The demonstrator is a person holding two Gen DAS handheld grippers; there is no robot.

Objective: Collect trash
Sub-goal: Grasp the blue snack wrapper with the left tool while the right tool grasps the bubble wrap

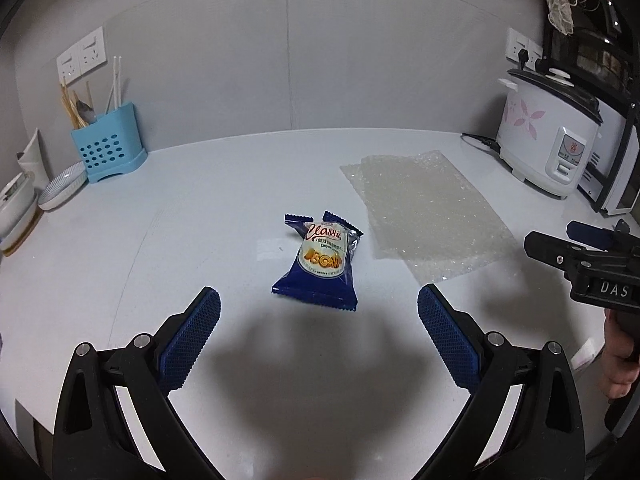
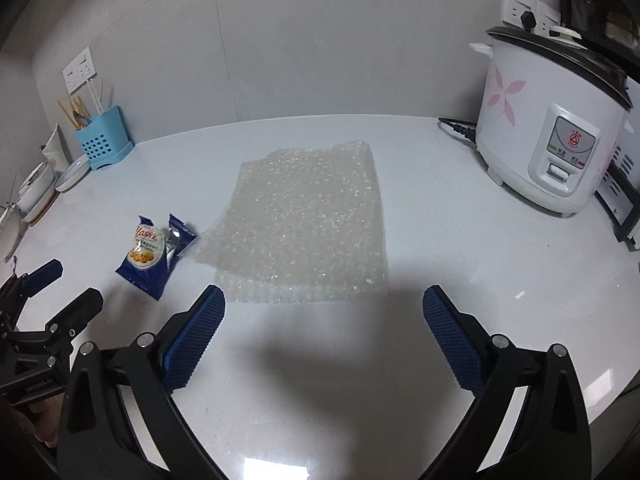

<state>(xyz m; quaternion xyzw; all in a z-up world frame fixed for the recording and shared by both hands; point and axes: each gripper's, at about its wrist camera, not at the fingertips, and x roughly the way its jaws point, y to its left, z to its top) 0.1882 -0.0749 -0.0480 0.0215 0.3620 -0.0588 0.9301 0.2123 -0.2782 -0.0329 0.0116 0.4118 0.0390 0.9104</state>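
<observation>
Looking along the left tool [image 1: 319,308], its two blue-padded fingers stand wide apart and hold nothing, hovering over a glossy pale worktop [image 1: 160,240]. A blue snack wrapper [image 1: 320,264] lies on the worktop just beyond the fingertips, centred between them, its torn top end pointing away. To its right a clear sheet of bubble wrap [image 1: 424,208] lies flat, near the wrapper but apart from it. At far left a light blue utensil holder [image 1: 108,148] with chopsticks stands against the grey wall, with bowls [image 1: 60,188] beside it and wall sockets [image 1: 82,56] above. At far right sits a white rice cooker [image 1: 548,140] with pink flowers. The right tool [image 1: 568,240] enters from the right edge, a hand [image 1: 620,360] gripping its handle.

From the right tool's [image 2: 323,308] own camera, its fingers are likewise spread wide and empty above the worktop [image 2: 460,260]. The bubble wrap [image 2: 308,224] lies straight ahead, its near edge just past the fingertips. The snack wrapper [image 2: 156,256] lies left of it, close to the sheet's near left corner. The left tool [image 2: 60,284] shows at the left edge, its fingers parted. The rice cooker [image 2: 548,128] stands at far right, plugged into a wall socket [image 2: 528,12]; the utensil holder [image 2: 104,140] stands far left.
</observation>
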